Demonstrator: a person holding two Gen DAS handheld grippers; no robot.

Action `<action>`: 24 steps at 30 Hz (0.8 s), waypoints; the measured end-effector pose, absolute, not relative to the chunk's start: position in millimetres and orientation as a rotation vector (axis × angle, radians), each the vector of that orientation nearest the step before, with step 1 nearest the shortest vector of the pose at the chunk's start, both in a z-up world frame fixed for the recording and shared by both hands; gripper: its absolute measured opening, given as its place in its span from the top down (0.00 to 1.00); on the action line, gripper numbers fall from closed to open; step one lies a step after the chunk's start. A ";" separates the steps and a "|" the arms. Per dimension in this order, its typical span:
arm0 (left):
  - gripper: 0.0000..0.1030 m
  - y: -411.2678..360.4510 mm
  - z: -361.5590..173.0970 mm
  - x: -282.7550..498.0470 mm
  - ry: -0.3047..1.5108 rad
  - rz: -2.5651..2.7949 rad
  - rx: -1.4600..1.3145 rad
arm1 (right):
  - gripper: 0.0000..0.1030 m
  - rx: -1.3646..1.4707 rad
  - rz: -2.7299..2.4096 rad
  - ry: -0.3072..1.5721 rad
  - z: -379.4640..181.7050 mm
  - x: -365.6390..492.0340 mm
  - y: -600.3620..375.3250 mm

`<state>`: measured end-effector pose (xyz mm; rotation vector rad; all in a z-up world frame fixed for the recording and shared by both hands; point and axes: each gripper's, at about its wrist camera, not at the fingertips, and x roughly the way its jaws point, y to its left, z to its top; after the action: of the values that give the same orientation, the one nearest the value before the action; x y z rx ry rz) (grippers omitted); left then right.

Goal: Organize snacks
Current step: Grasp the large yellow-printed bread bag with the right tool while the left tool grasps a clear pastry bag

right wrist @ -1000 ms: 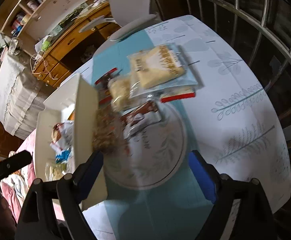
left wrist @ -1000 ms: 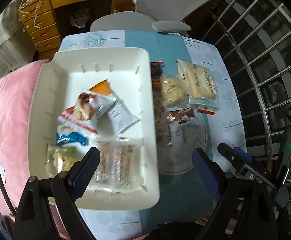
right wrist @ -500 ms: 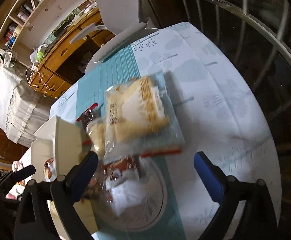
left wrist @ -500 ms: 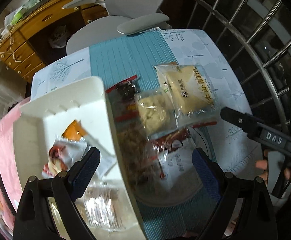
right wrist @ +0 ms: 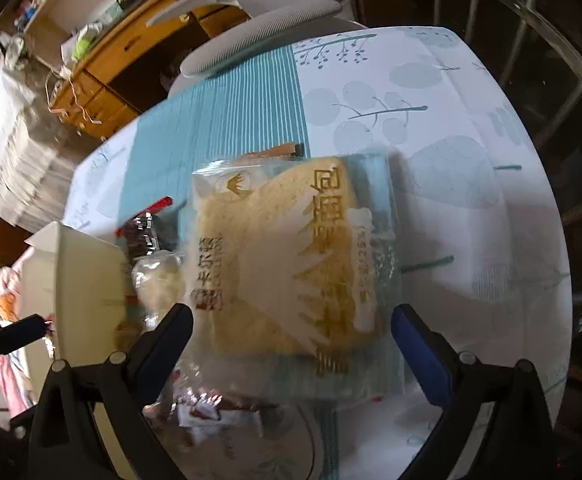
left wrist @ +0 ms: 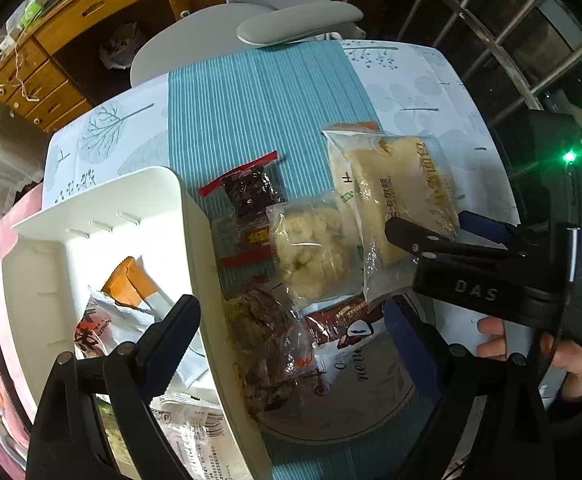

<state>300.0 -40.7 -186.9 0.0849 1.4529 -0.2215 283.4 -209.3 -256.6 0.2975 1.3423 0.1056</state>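
Observation:
A white tray point(left wrist: 195, 216) holds several snack packets at the left. Beside it on the table lies a pile: a dark red packet point(left wrist: 251, 192), a clear bag of pale puffs point(left wrist: 311, 248), a large bread packet point(left wrist: 395, 184) and a brown packet point(left wrist: 347, 320). My left gripper point(left wrist: 291, 320) hangs open over the tray's right wall and the pile, holding nothing. My right gripper point(right wrist: 291, 320) hovers low over the bread packet point(right wrist: 287, 260). Its jaws are opening, the packet lies between the fingers, and the pads stand apart from it. In the left wrist view, the right gripper point(left wrist: 429, 222) sits at the packet's near end.
A teal runner point(left wrist: 259, 112) crosses the leaf-printed tablecloth point(right wrist: 451, 200). A grey chair point(left wrist: 291, 28) stands at the far edge, with a wooden desk point(left wrist: 71, 40) behind it. Metal window bars point(left wrist: 531, 60) run along the right. A round placemat point(left wrist: 351, 400) lies under the pile.
Both grippers swung from the tray side over to the snack pile and sank lower. The right gripper came down over the bread packet with its jaws spreading wider.

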 end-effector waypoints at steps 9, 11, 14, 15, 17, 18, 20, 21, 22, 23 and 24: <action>0.10 -43.3 -194.0 309.2 1.450 -0.189 0.100 | 0.00 0.244 0.095 1.350 -272.6 297.7 -198.9; 0.10 -44.2 -194.2 311.4 1.446 -0.185 0.107 | 0.00 0.221 0.094 1.338 -272.3 298.4 -195.9; 0.10 -45.8 -195.1 313.1 1.444 -0.181 0.127 | 0.00 0.194 0.110 1.323 -274.2 303.7 -190.9; 0.10 -46.1 -195.0 313.4 1.443 -0.180 0.129 | 0.00 0.193 0.122 1.318 -274.8 304.2 -192.4; 0.10 -46.7 -194.3 314.1 1.442 -0.183 0.121 | 0.00 0.189 0.153 1.308 -276.6 305.6 -193.9; 0.10 -47.3 -194.0 314.4 1.441 -0.185 0.116 | 0.01 0.196 0.170 1.311 -278.9 306.0 -195.0; 0.10 -49.7 -193.7 314.7 1.440 -0.191 0.115 | 0.06 0.163 0.180 1.306 -280.2 306.0 -192.5; 0.10 -51.3 -193.4 314.3 1.438 -0.195 0.116 | 0.08 0.137 0.175 1.305 -279.4 306.5 -189.8; 0.10 -52.7 -193.4 314.1 1.438 -0.199 0.118 | 0.10 0.136 0.171 1.302 -278.5 306.4 -189.8; 0.10 -54.3 -193.6 313.6 1.439 -0.203 0.119 | 0.12 0.148 0.166 1.300 -278.0 306.3 -191.6; 0.10 -55.7 -193.9 313.4 1.441 -0.204 0.121 | 0.13 0.151 0.165 1.299 -277.6 305.7 -192.6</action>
<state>313.4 -55.7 -193.9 0.1211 1.4406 -0.2040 305.7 -192.6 -277.6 0.1512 1.2993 0.1653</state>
